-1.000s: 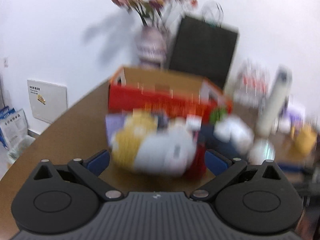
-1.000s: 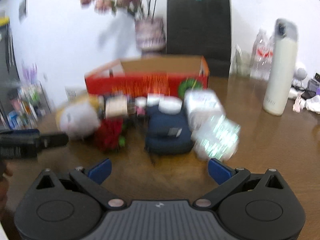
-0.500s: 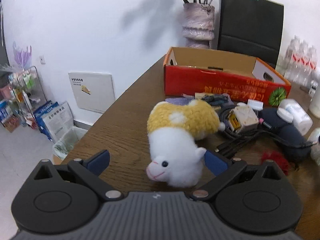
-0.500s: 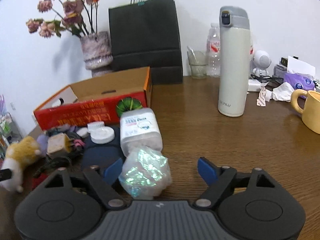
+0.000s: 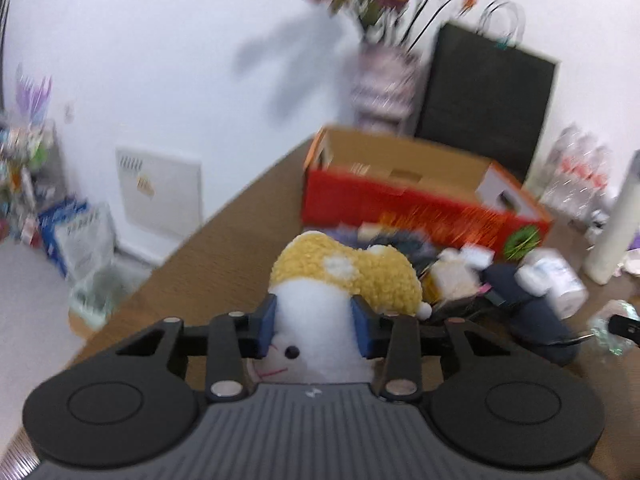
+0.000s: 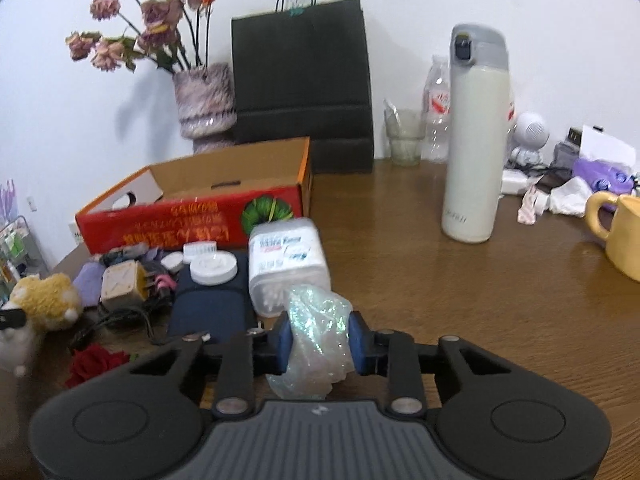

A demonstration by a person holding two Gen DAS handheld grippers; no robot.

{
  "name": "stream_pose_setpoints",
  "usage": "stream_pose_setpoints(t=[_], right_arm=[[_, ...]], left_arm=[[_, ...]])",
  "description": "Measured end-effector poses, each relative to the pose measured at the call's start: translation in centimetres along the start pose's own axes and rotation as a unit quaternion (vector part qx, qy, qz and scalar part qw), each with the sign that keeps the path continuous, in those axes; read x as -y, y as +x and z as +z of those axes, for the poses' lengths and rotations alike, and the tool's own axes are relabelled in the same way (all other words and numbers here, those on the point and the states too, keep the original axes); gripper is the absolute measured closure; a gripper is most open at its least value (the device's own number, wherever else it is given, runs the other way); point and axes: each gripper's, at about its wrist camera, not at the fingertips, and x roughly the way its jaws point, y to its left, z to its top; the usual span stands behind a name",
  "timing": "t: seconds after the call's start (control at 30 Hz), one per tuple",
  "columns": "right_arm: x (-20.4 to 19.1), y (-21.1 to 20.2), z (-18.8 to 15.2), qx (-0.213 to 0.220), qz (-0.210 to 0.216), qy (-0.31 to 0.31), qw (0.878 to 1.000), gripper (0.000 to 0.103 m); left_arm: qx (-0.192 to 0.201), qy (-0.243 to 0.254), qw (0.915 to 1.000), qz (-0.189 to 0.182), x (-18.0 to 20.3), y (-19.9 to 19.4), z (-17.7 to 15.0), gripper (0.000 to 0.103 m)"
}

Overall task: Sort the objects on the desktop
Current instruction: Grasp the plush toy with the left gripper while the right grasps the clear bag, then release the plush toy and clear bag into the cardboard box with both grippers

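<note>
My left gripper (image 5: 314, 328) is shut on the white and yellow plush sheep (image 5: 340, 276), its blue pads pressing the white body. The sheep also shows at the far left of the right wrist view (image 6: 44, 296). My right gripper (image 6: 318, 340) is shut on a crumpled iridescent plastic wrapper (image 6: 316, 332). An open red and orange cardboard box (image 6: 200, 208) stands behind a pile: a clear cotton-swab tub (image 6: 288, 260), a navy pouch (image 6: 212, 304), a white round lid (image 6: 213, 269), a beige plug cube (image 6: 122, 286) and a red flower (image 6: 96, 362).
A tall white thermos (image 6: 476, 140), a yellow mug (image 6: 620, 236), tissues and a purple pack (image 6: 600, 172) stand on the right of the brown table (image 6: 460, 300). A black paper bag (image 6: 304, 84), a vase of dried flowers (image 6: 204, 100), a glass and bottles line the wall.
Both grippers were open half a second ago. The left has closed on the plush sheep and the right has closed on the iridescent wrapper.
</note>
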Motion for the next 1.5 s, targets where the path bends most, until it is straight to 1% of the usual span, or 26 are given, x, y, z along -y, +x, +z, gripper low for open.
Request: stream_pose_setpoints(t=[0.13,0.2,0.3,0.4,0.47,0.53,0.6,0.67,0.7,0.73,0.77,0.8,0.83,0.87,0.93,1.0,1.1,1.17,1.23,1.27,1.3,1.33,1.37,1.43,1.5], right_arm=[[-0.4,-0.9,1.4,0.023,0.011,-0.002,1.0,0.076],[-1.0,-1.1,2.3,0.033,0.018,-0.01,0.999,0.076],[-2.1,-0.9,4.3,0.051,0.035,-0.023,0.998,0.076],[-3.6,-0.4,7.0,0.078,0.045,-0.043,0.995,0.076],[-4.7,0.5,9.3,0.093,0.054,-0.051,0.993,0.076],[-5.7,2.0,12.1,0.096,0.065,-0.052,0.992,0.076],[-6.2,4.0,14.9,0.095,0.072,-0.06,0.991,0.076],[-6.5,6.9,17.8,0.084,0.078,-0.062,0.991,0.075],[-6.6,8.8,18.9,0.068,0.08,-0.064,0.992,0.075],[-6.6,11.1,20.2,0.047,0.081,-0.063,0.994,0.075],[-6.6,13.2,21.1,0.028,0.082,-0.056,0.995,0.075],[-6.6,15.7,22.1,-0.001,0.082,-0.053,0.995,0.075],[-6.6,17.7,22.6,-0.021,0.078,-0.049,0.996,0.075],[-6.8,19.8,23.2,-0.037,0.062,-0.055,0.996,0.075],[-7.4,23.4,23.6,-0.072,0.036,-0.072,0.994,0.075],[-8.1,26.8,23.7,-0.106,0.024,-0.089,0.99,0.075],[-9.0,30.7,23.1,-0.138,-0.008,-0.12,0.983,0.073],[-9.3,32.1,22.4,-0.146,-0.011,-0.132,0.98,0.071],[-9.6,32.9,21.9,-0.15,-0.013,-0.144,0.978,0.066],[-9.6,32.9,21.8,-0.144,-0.017,-0.149,0.978,0.063],[-9.6,32.9,21.8,-0.139,-0.018,-0.15,0.979,0.061],[-9.5,32.7,22.0,-0.135,-0.018,-0.145,0.98,0.055],[-9.2,32.5,22.3,-0.132,-0.016,-0.139,0.981,0.052],[-8.7,31.3,23.0,-0.12,-0.007,-0.122,0.985,0.05],[-8.3,29.8,23.9,-0.106,0.006,-0.102,0.989,0.046]], left_arm=[[0.023,-0.009,0.9994,-0.025,0.0,-1.2,2.3,0.063],[0.035,-0.009,0.9987,-0.036,0.2,-0.9,4.0,0.063],[0.057,0.003,0.9975,-0.041,1.0,0.5,7.2,0.063],[0.073,0.024,0.9963,-0.039,2.2,3.2,10.8,0.062],[0.081,0.035,0.9957,-0.026,3.2,5.5,13.1,0.062],[0.077,0.051,0.9956,-0.011,4.5,8.3,15.1,0.062],[0.062,0.058,0.9964,-0.01,5.4,11.5,17.0,0.062],[0.033,0.055,0.9976,-0.024,6.2,14.8,18.6,0.062],[0.025,0.056,0.9979,-0.02,6.5,16.5,19.0,0.062],[0.015,0.063,0.9979,-0.005,7.0,18.2,19.4,0.062],[0.003,0.067,0.9976,0.019,7.4,20.0,19.6,0.062],[-0.005,0.075,0.9965,0.035,7.7,21.5,19.5,0.062],[-0.01,0.084,0.9956,0.04,8.0,22.8,19.5,0.062],[-0.017,0.096,0.9945,0.038,8.2,24.1,19.3,0.062],[-0.043,0.106,0.9926,0.041,8.5,26.5,19.2,0.061],[-0.07,0.115,0.99,0.044,8.7,28.4,19.0,0.061],[-0.097,0.122,0.986,0.06,8.8,30.1,18.1,0.061],[-0.104,0.125,0.9848,0.063,8.8,30.6,17.6,0.06],[-0.109,0.126,0.9842,0.06,8.7,30.7,17.5,0.054],[-0.112,0.126,0.9842,0.055,8.6,30.7,17.6,0.045],[-0.114,0.127,0.9839,0.052,8.6,30.6,17.8,0.037],[-0.112,0.127,0.9844,0.046,8.5,30.3,18.0,0.036],[-0.107,0.124,0.9855,0.045,8.4,29.8,18.2,0.035],[-0.09,0.115,0.9882,0.046,8.0,28.4,18.8,0.035],[-0.075,0.103,0.9909,0.041,7.7,26.9,19.5,0.031]])
